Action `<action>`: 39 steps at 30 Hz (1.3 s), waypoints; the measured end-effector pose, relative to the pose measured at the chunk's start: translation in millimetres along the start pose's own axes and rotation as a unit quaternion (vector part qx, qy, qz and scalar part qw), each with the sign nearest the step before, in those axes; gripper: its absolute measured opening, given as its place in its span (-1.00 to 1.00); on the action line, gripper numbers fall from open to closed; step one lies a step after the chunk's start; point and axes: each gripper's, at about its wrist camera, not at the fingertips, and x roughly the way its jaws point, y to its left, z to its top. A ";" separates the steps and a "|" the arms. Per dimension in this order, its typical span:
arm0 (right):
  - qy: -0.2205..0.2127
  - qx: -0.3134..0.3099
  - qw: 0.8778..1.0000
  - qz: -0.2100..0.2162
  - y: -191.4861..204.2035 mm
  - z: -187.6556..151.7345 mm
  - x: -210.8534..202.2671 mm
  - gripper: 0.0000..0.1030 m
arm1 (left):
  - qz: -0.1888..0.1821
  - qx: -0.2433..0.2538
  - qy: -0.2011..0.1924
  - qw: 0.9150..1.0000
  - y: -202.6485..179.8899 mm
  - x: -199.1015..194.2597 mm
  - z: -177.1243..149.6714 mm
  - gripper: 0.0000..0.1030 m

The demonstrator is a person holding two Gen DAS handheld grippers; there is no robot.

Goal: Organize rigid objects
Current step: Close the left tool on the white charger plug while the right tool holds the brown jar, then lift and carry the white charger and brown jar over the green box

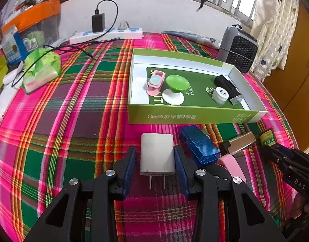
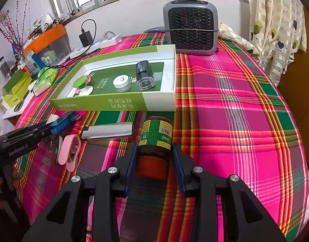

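Note:
A white plug charger [image 1: 156,155] lies flat on the plaid cloth, prongs toward me. My left gripper [image 1: 154,149] straddles it; the right pad touches its edge, a thin strip of cloth shows at the left pad, so it is open. A brown bottle with a green label [image 2: 156,135] lies between the pads of my right gripper [image 2: 154,145], which is shut on it. Just beyond stands the green open box [image 1: 194,117], holding a pink clip [image 1: 155,82], a green-and-white knob [image 1: 174,90], a white jar [image 1: 220,95] and a black device [image 1: 227,86].
A blue translucent case [image 1: 200,143], a silver bar [image 2: 108,133] and a pink holder [image 2: 70,151] lie between the two grippers. A grey fan heater [image 2: 190,28] stands behind the box. A power strip [image 1: 106,35], a green bag [image 1: 41,68] and clutter sit at the left.

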 end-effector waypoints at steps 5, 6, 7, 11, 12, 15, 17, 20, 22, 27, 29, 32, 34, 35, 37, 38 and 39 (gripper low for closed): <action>0.000 0.000 1.000 0.000 0.1 -0.1 0.3 -0.30 | 0.002 0.000 -0.001 1.000 0.9 -0.3 -0.2 -0.36; 0.000 0.000 1.000 0.000 0.2 -0.1 0.0 -0.30 | 0.002 0.000 -0.001 1.000 0.9 -0.4 -0.3 -0.36; 0.000 0.000 1.000 -0.001 0.2 -0.2 0.1 -0.30 | 0.002 0.001 -0.001 1.000 0.9 -0.4 -0.3 -0.36; 0.000 0.000 1.000 0.000 0.3 -0.1 0.3 -0.30 | 0.001 -0.001 -0.001 1.000 1.1 -0.6 -0.7 -0.36; 0.000 0.000 1.000 0.000 0.3 -0.1 0.5 -0.30 | 0.000 -0.002 -0.001 1.000 1.2 -0.9 -0.7 -0.36; -0.001 0.000 1.000 -0.001 0.3 -0.1 0.5 -0.32 | -0.005 -0.007 -0.003 1.000 2.4 -2.2 -0.8 -0.36; -0.001 -0.001 1.000 -0.002 0.1 -1.0 0.9 -0.32 | -0.006 -0.008 -0.003 1.000 3.0 -2.5 -0.7 -0.36; -0.004 -0.004 1.000 -0.003 0.7 -1.4 0.2 -0.33 | -0.006 -0.007 -0.006 1.000 3.5 -4.1 0.0 -0.36; -0.007 -0.006 1.000 -0.003 1.3 -0.9 -1.7 -0.33 | -0.006 -0.005 -0.009 1.000 3.3 -6.2 1.0 -0.36; -0.015 -0.012 1.000 -0.004 3.1 3.5 -7.0 -0.33 | -0.009 -0.005 -0.016 1.000 5.3 -13.4 6.0 -0.36; -0.018 -0.015 1.000 -0.005 4.0 6.8 -9.8 -0.33 | -0.009 -0.002 -0.019 1.000 5.3 -16.7 9.2 -0.36; -0.023 -0.020 1.000 -0.004 5.9 13.3 -12.7 -0.33 | -0.011 0.000 -0.025 1.000 5.5 -21.1 16.6 -0.36; -0.026 -0.023 0.999 -0.002 7.5 17.8 -14.3 -0.33 | -0.013 0.002 -0.030 0.999 6.0 -23.5 23.1 -0.36; -0.028 -0.024 0.999 -0.002 8.1 20.8 -15.0 -0.33 | -0.014 0.003 -0.032 0.999 6.1 -24.3 26.3 -0.36; -0.031 -0.029 0.999 -0.002 9.9 26.9 -15.4 -0.33 | -0.015 0.008 -0.036 0.999 5.7 -25.7 33.2 -0.36; -0.032 -0.032 0.999 -0.001 10.7 30.4 -15.8 -0.33 | -0.016 0.009 -0.038 0.999 5.6 -25.7 36.5 -0.36; -0.033 -0.035 0.999 -0.001 11.5 34.2 -16.0 -0.33 | -0.017 0.010 -0.039 0.999 5.4 -25.1 40.5 -0.36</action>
